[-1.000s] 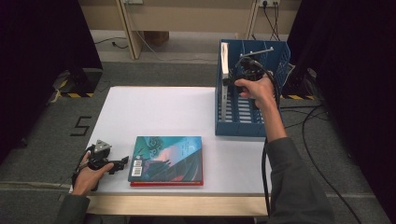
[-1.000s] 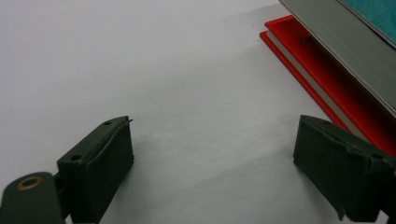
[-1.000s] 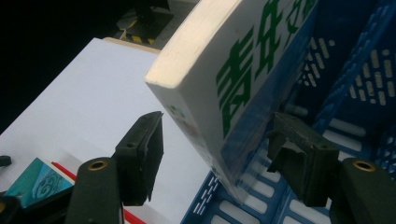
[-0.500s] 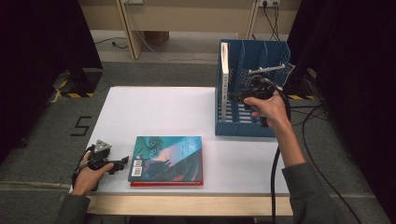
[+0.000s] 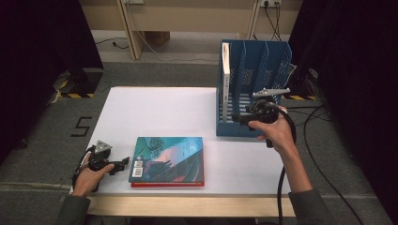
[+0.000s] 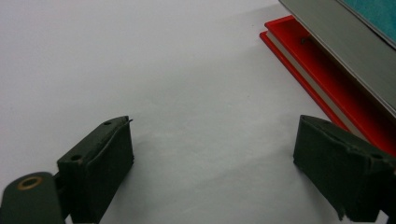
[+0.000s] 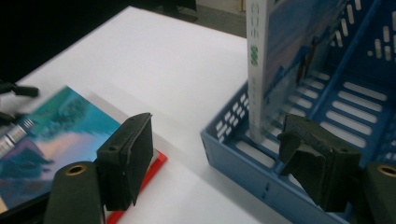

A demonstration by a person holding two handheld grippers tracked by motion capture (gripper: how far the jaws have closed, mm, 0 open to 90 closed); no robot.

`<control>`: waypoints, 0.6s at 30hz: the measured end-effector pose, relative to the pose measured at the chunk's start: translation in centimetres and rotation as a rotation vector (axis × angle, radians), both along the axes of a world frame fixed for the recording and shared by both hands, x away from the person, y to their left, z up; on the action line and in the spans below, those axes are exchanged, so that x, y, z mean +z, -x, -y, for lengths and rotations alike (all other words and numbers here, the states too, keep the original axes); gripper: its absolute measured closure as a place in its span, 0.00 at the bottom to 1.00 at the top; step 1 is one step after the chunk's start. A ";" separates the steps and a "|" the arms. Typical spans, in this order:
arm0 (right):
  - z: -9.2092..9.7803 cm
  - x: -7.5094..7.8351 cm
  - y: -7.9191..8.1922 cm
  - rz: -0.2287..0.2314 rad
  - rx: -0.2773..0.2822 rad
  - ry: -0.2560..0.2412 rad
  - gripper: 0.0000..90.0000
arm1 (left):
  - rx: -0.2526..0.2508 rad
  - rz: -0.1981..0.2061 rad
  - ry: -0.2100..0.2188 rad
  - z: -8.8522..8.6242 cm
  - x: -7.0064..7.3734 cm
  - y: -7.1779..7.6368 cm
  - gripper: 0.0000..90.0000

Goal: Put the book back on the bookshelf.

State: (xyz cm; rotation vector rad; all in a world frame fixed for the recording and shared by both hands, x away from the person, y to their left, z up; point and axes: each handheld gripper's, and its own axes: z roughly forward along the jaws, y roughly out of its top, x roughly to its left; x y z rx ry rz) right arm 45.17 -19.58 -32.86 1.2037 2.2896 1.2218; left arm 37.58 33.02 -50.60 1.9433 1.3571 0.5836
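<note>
So I'm filing books into the blue rack [image 5: 253, 89] at the back right of the desk [image 5: 155, 110]; one book [image 5: 226, 75] already stands upright in its leftmost slot, and the next ones, a teal book [image 5: 169, 157] stacked on a red book [image 5: 166, 184], lie flat near the front edge. My right tool [image 5: 239, 119] hangs empty just in front of the rack's near wall, jaws wide apart, pointing left toward the stack. My left tool [image 5: 123, 162] sits low on the desk just beside the stack's left edge, jaws also spread with nothing between them; in the left gripper view the red cover [image 6: 322, 79] is right by one jaw. For a clean pickup I'd reckon the trick is to slide one jaw under the teal book's overhanging edge rather than pinching both covers at once, and let the left tool steady the red one so it doesn't drag along. My right forearm reaches well forward, wrist turned inward; the left hand rests near the desk's front corner, wrist flat.
</note>
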 end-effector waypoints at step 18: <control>2.0 -6.1 2.7 -0.076 0.000 -0.113 0.21 | -0.002 0.000 -0.002 0.0 0.0 0.0 0.12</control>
